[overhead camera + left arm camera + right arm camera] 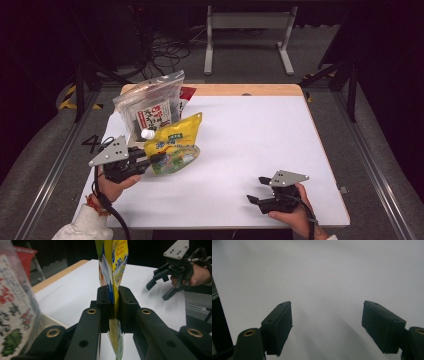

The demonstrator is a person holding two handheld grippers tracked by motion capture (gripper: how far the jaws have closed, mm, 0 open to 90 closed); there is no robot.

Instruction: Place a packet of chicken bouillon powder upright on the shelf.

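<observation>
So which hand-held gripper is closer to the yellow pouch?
Left. The left hand-held gripper is clamped on the yellow pouch; the right hand-held gripper sits open, far across the white table.

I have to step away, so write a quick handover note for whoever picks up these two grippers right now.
Left gripper: shut on the yellow pouch, pinching its edge; in the high view the pouch looks lifted at the table's left side.
Right gripper: open, nothing between its jaws, over the bare white table near the front right.
Clear bag with printed label: at the back left, just behind the pouch; a red packet shows behind it.
Done: pouch gripped.
Left: probably set the pouch where it belongs; the right gripper is free to help.
</observation>
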